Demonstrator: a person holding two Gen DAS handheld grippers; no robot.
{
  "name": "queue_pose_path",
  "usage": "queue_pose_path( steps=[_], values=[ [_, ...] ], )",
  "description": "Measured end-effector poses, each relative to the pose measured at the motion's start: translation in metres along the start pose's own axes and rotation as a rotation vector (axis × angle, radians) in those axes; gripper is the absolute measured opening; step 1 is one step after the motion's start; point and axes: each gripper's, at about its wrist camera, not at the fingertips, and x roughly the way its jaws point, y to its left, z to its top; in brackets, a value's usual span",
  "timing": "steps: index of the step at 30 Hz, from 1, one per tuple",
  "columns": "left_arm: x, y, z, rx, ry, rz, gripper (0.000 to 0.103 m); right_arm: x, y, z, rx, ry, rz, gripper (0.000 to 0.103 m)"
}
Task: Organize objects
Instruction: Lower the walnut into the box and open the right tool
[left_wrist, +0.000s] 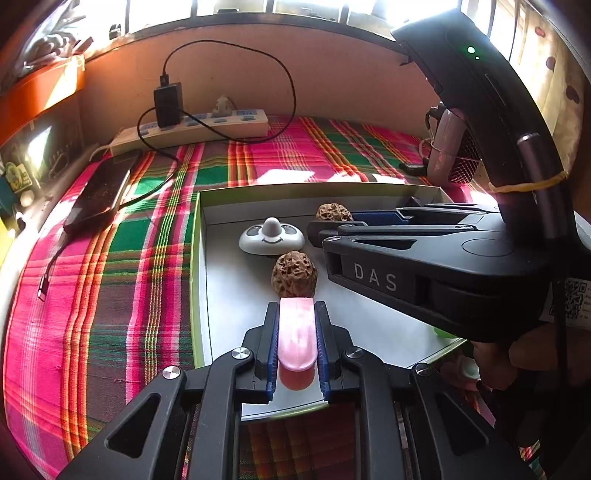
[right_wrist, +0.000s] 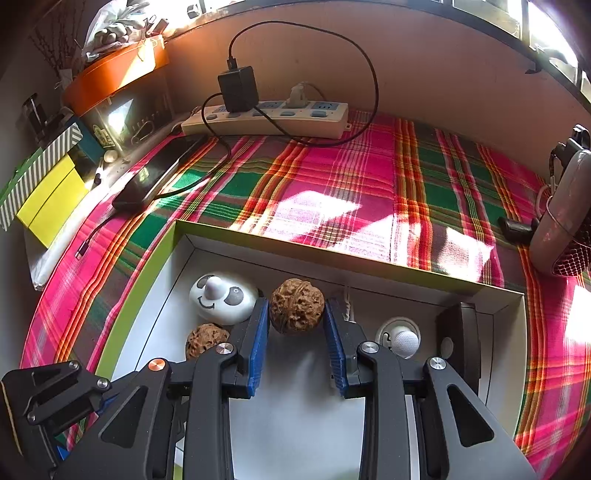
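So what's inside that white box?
Inside the white box are two walnuts, a panda-face toy, a white round thing and something black. The grippers hide the rest.

Black tool (right_wrist: 297, 332) arms, blue pads (silver screws).

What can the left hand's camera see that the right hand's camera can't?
Only the left wrist view shows the pink piece clamped in the left gripper. Only the right wrist view shows the yellow box and a white round piece in the tray. Both show the tray, the panda-face toy, two walnuts, the power strip, the phone and the right gripper closed on a walnut.
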Motion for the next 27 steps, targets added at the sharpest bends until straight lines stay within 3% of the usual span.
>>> queue_pose_path(
  steps=[27],
  values=[
    [0.0003,-0.0021,-0.0022,0.033,-0.002,0.040,0.016,0.0056,0.0009,-0.0018,0.004,0.014,-0.004,0.031]
  ],
)
